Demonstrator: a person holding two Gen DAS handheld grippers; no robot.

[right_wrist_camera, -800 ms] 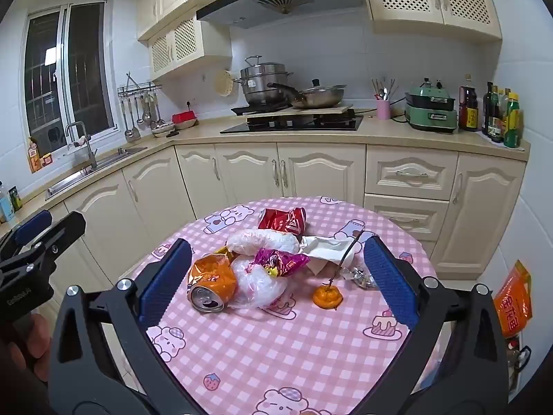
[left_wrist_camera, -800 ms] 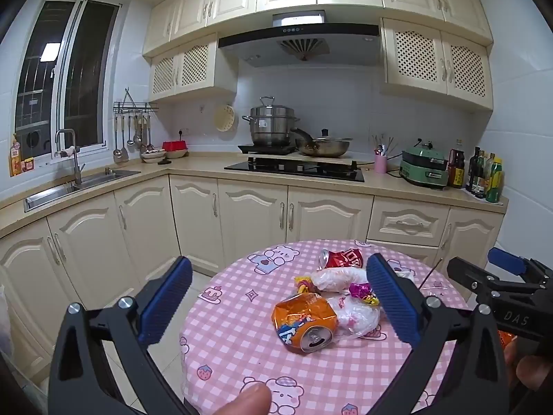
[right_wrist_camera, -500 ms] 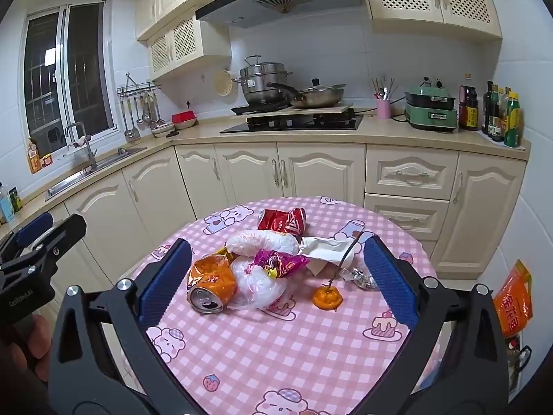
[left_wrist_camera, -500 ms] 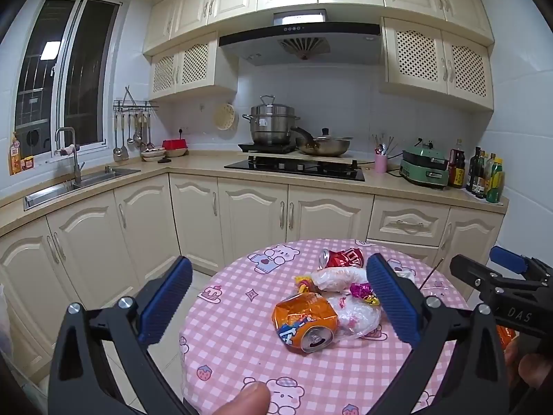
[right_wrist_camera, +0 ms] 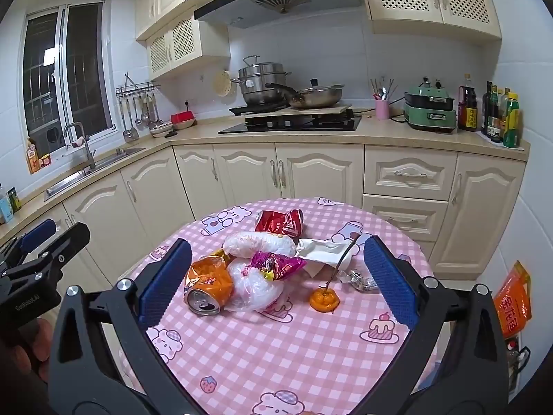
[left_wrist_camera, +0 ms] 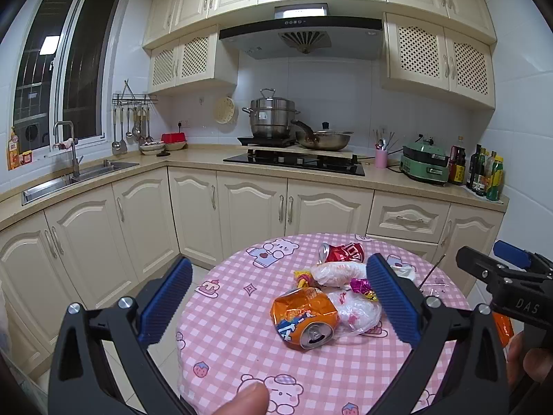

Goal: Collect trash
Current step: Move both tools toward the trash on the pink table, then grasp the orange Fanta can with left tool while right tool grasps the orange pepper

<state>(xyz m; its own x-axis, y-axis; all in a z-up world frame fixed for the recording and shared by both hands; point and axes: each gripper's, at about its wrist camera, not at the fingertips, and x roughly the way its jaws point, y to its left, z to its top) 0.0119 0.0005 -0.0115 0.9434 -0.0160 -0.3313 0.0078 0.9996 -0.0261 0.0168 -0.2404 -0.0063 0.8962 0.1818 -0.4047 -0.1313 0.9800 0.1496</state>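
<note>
A pile of trash lies on the round table with a pink checked cloth (right_wrist_camera: 276, 346). It holds a crushed orange can (left_wrist_camera: 306, 316) (right_wrist_camera: 207, 285), a crushed red can (left_wrist_camera: 340, 252) (right_wrist_camera: 280, 222), clear plastic bags (right_wrist_camera: 257, 285), a purple wrapper (right_wrist_camera: 276, 263), a white tissue (right_wrist_camera: 319, 247), a skewer (right_wrist_camera: 340, 259) and an orange peel (right_wrist_camera: 324, 299). My left gripper (left_wrist_camera: 276, 304) is open and empty, held above the table's near left. My right gripper (right_wrist_camera: 274, 278) is open and empty, above the table in front of the pile.
Cream kitchen cabinets and a counter (left_wrist_camera: 193, 162) run behind the table, with a sink (left_wrist_camera: 79, 176) at left and a stove with pots (left_wrist_camera: 293, 159). An orange bag (right_wrist_camera: 513, 299) hangs at the right near the wall. Floor shows left of the table.
</note>
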